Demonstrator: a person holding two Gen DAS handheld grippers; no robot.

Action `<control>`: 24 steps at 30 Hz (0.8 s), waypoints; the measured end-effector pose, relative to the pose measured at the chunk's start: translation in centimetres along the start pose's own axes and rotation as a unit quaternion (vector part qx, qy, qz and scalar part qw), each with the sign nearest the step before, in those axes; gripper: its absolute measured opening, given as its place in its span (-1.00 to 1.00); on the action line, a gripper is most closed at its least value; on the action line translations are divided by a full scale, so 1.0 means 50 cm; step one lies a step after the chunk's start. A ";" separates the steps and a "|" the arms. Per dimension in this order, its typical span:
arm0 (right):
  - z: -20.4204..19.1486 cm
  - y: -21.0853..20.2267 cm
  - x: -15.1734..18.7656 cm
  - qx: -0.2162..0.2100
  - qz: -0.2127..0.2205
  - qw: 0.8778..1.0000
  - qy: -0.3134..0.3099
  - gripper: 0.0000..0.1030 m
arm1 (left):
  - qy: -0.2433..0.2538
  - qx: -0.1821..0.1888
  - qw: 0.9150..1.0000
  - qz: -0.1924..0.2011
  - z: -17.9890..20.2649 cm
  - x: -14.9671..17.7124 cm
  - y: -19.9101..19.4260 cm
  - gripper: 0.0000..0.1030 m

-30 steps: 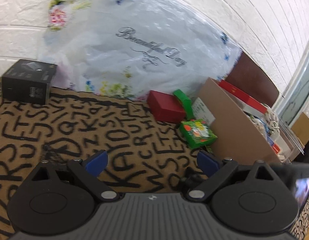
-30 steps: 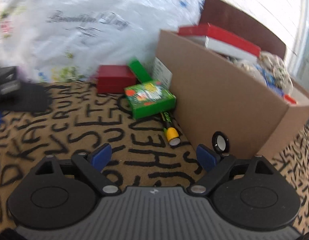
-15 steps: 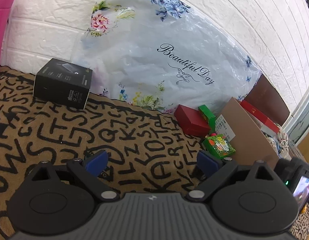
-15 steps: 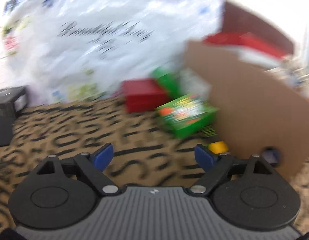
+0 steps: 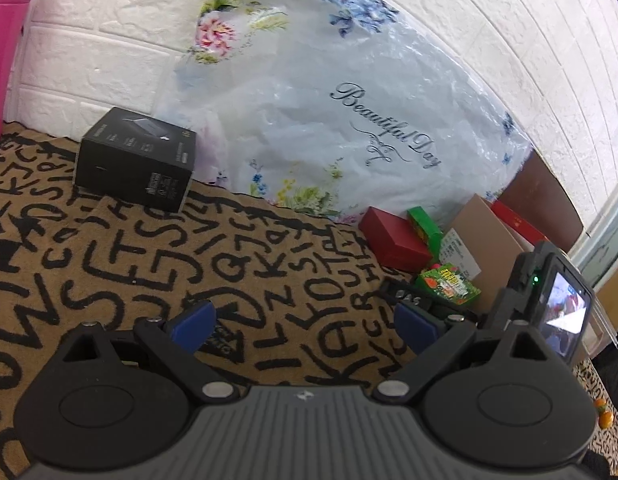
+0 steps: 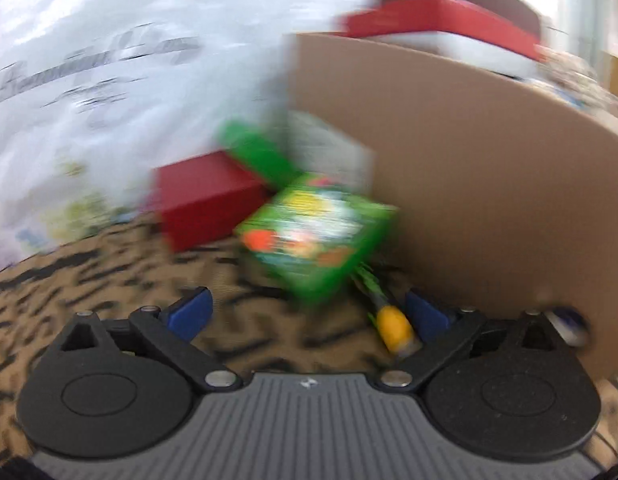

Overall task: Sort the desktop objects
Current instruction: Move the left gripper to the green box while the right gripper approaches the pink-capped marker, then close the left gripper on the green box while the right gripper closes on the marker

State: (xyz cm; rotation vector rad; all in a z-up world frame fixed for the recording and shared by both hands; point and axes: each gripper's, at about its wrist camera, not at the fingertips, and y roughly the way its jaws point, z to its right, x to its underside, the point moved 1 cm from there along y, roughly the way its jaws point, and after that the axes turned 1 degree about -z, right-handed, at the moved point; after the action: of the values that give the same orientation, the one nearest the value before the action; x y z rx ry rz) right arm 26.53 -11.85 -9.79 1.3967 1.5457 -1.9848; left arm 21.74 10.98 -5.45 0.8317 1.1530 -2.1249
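My left gripper [image 5: 303, 322] is open and empty above the letter-print cloth [image 5: 149, 272]. A black box [image 5: 135, 160] stands at the back left. A red box [image 5: 395, 238], a green packet [image 5: 447, 284] and a slim green box [image 5: 425, 224] lie beside a cardboard box [image 5: 489, 240]. My right gripper [image 6: 307, 312] is open and empty, close in front of the green packet [image 6: 315, 236]. A green pen with a yellow end [image 6: 391, 320] lies by its right finger. The red box [image 6: 205, 200] is behind to the left. This view is blurred.
A large floral plastic bag [image 5: 329, 120] leans on the white brick wall. A pink bottle [image 5: 5, 40] stands at far left. The cardboard box [image 6: 489, 180] holds a red-and-white box [image 6: 441, 24] and other items. The right gripper's body [image 5: 549, 304] shows in the left view.
My right gripper has moved closer to the green packet and the cardboard box. My left gripper has pulled back and turned left, bringing the black box and pink bottle into view.
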 end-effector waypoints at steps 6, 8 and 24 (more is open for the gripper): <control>-0.010 -0.035 0.017 -0.113 0.011 0.992 -0.049 0.85 | -0.002 -0.002 1.000 -0.002 -0.006 0.001 0.003 0.90; 0.009 -0.035 0.019 -0.085 0.012 0.996 -0.011 0.86 | 0.000 -0.001 1.000 -0.006 -0.006 0.003 0.005 0.90; 0.022 0.000 -0.007 -0.199 -0.004 0.974 -0.105 0.11 | -0.008 -0.009 1.000 -0.016 -0.002 0.019 -0.002 0.90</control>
State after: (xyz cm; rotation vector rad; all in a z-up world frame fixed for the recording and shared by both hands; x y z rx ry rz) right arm 26.17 -12.91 -9.53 0.9895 1.7252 -1.6420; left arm 21.09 10.95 -6.17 0.7929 1.1834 -2.1400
